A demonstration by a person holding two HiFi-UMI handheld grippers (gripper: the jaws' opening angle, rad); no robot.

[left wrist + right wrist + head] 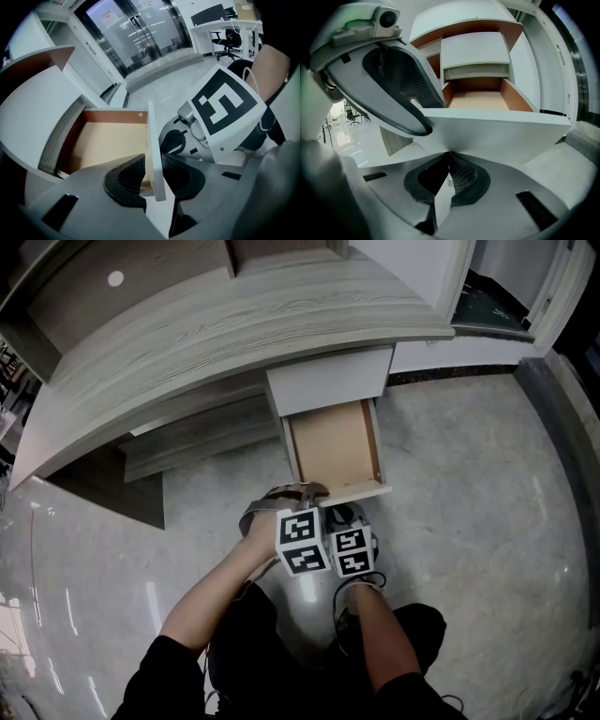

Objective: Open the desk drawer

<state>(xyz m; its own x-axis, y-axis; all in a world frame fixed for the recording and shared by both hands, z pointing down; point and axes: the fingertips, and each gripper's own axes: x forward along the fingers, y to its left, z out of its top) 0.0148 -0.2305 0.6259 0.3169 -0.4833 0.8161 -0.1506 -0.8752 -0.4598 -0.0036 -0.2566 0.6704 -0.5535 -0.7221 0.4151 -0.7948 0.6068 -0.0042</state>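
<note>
The desk drawer (333, 446) stands pulled out from under the wood-grain desk (234, 315), its light brown inside (108, 140) bare. My left gripper (153, 176) is open, with one jaw on each side of the white drawer front (154, 154) and small gaps to the pads. In the head view it sits at the drawer front's left end (309, 497). My right gripper (450, 157) is shut with nothing in it, just below the drawer front (497, 133) and beside the left gripper's finger (401, 84).
A second white drawer front (328, 379) sits shut above the open one. Polished grey floor (469, 502) spreads to the right. The person's knees are just under the grippers. Glass doors (136, 33) and an office chair (225, 42) lie far behind.
</note>
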